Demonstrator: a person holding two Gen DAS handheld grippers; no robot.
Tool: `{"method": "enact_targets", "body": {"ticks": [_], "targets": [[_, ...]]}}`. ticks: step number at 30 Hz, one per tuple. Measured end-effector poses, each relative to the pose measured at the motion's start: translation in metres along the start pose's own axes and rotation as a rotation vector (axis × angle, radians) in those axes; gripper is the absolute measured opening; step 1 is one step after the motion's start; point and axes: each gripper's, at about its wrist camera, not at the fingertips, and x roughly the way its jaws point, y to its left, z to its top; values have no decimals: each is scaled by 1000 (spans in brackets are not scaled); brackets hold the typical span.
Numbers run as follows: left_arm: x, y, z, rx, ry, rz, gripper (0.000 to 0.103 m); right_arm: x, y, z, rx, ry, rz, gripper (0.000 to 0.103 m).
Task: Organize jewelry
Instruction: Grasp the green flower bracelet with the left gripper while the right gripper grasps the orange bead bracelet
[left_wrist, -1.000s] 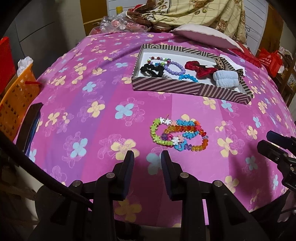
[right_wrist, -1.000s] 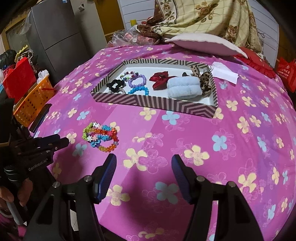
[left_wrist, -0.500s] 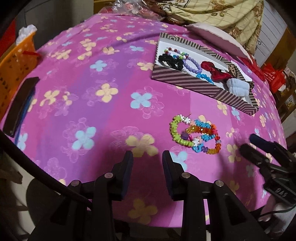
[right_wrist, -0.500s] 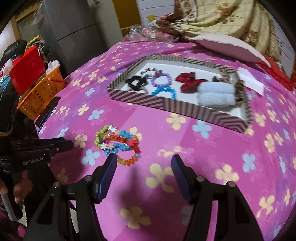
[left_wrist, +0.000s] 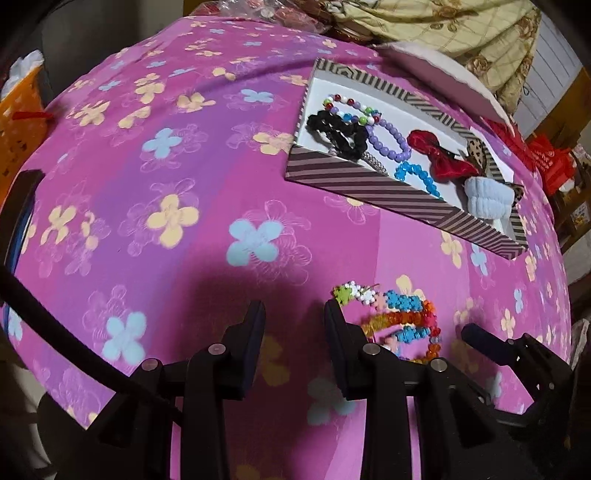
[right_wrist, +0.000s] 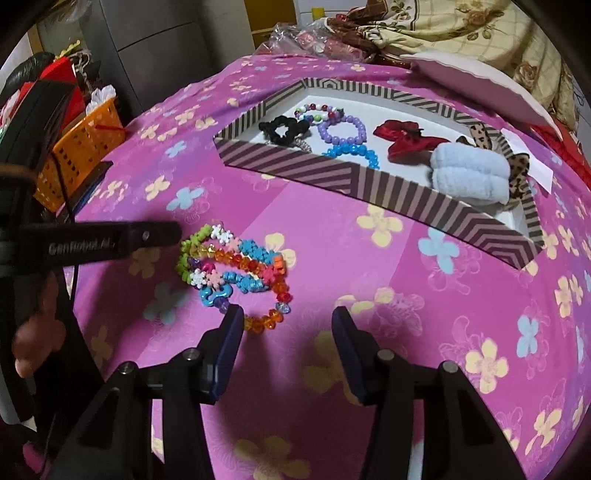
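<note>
1. A pink cloth with a flower print (left_wrist: 184, 177) fills most of both views and everything else lies on it.
2. A striped shallow box (right_wrist: 369, 181) sits in the upper right of both views, its white floor open to the camera.
3. Inside the box, at its right end, a light blue fluffy band (right_wrist: 469, 175) rests against a leopard-print bow (right_wrist: 517, 173).
4. A red bow (right_wrist: 406, 138) lies near the middle of the box, just left of the fluffy band.
5. At the left end of the box lie a black scrunchie (right_wrist: 282, 127), a purple bead bracelet (right_wrist: 341, 131), a blue bead bracelet (right_wrist: 354, 151) and a mixed-colour bead bracelet (right_wrist: 317, 110), close together and partly overlapping.
6. An orange basket (right_wrist: 83, 151) stands off the cloth at the left edge of the right wrist view.
7. The left gripper (left_wrist: 293, 325) sits at the bottom centre of its own view, jaws apart and just widened, with only cloth between them; its right finger is just beside the pile's left edge.
8. The right gripper (right_wrist: 286, 332) sits at the bottom centre of its view, jaws apart though just narrowing, holding nothing.
9. The pile of colourful bead bracelets (right_wrist: 236, 269) lies on the cloth below the box, well apart from it; the right gripper's left fingertip (right_wrist: 232, 325) is just beside the pile's lowest orange beads.
</note>
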Motion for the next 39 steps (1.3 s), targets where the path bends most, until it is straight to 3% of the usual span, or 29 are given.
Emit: {"method": "enact_targets", "body": {"ticks": [11,12,13,15,17,18,22,30,34,35,37,39], "targets": [[10,-15,6,46,45,-56,45,8,6,5,-25,-20,25,49],[11,-17,5,57,42,-46,44,8,6,5,-24,-24,36,42],[11,-21,5,77,38,-31,38,9,7,5,-25,-26,46,34],[12,-25,3,117,44,-12,25,9,8,5,-37,-25,53,28],[12,-21,4,105,46,-32,24,8,9,4,-50,-23,55,21],[12,-18,5,97,50,-42,24,7,9,3,-56,-17,42,11],[1,-8,8,78,21,-31,17,0,-1,-1,-48,-14,15,9],[-24,-6,11,88,-35,-39,17,-32,-18,-3,-34,-66,-27,9],[-22,-13,3,77,-14,-59,21,-36,-22,-4,-37,-60,-42,9],[-21,-15,2,81,-6,-65,25,-35,-24,-6,-33,-54,-44,9],[-16,-20,-3,82,15,-74,43,-30,-28,-11,-14,-40,-40,9],[-9,-24,-6,75,34,-69,46,-25,-32,-17,4,-25,-34,9]]}}
